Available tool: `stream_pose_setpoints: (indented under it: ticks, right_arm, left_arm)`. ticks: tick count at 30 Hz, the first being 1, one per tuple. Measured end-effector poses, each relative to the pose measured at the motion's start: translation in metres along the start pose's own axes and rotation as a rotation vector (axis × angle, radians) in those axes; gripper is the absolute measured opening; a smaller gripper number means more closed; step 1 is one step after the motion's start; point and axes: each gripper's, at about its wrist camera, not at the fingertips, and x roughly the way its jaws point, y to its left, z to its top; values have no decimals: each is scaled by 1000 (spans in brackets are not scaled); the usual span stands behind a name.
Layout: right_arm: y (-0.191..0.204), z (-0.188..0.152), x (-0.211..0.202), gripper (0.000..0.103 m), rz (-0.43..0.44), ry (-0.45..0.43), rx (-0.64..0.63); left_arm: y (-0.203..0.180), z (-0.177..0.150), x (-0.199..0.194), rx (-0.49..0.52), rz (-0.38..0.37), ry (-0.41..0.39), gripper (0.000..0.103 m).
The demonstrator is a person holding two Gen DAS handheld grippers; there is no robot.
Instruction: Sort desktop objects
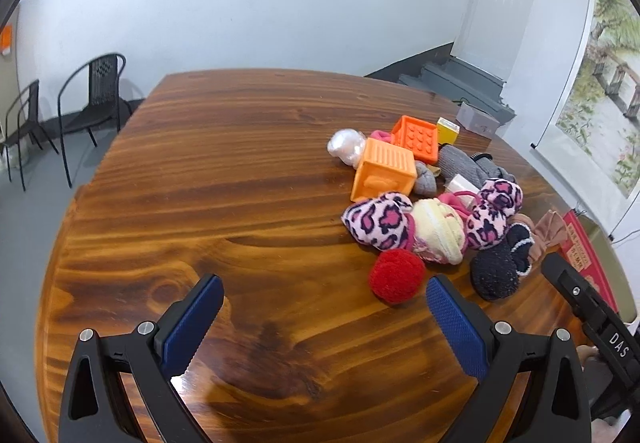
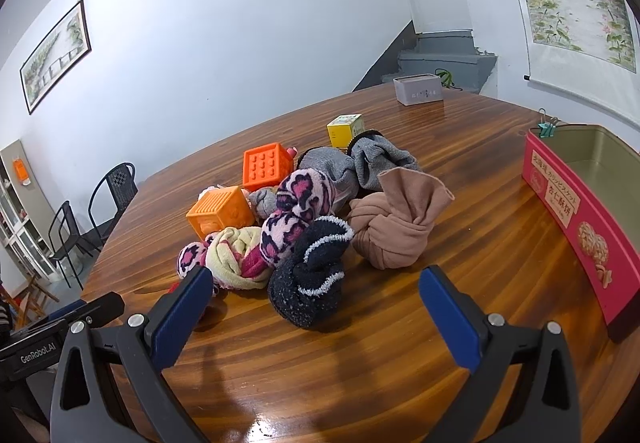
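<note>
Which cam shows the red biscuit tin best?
Right wrist. The red biscuit tin shows its labelled side and open inside, standing on the table right of the sock pile. Left wrist catches only a red sliver at the right edge, behind the right gripper.

You have a heap on the wooden table: two orange cubes, a yellow cube, knotted socks in pink leopard, cream, navy, tan, grey, plus a red ball.
</note>
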Motion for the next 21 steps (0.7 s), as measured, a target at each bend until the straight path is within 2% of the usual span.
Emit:
stream_pose_setpoints:
  ticks: [6,9,11,16,21]
  right_arm:
    - [-3,0,-5,103,-17,-28,0]
    - [-1,1,-7,103,-49,-54,-17]
    - [5,0,-9,103,-76,-76,-58]
    - [19,-3,-14,103,-130,-138,-163]
    - [12,-1,-10,103,-71,-96,-124]
  left_arm:
    - [-11,-3,4,55,47,8,103]
    - [-19,-3,6,93,67,21,103]
    - [-22,-4,4,116,81,3,103]
    - [-18,-3,0,98,40,-20,103]
    - [-13,-1,-1,71,30,-31,103]
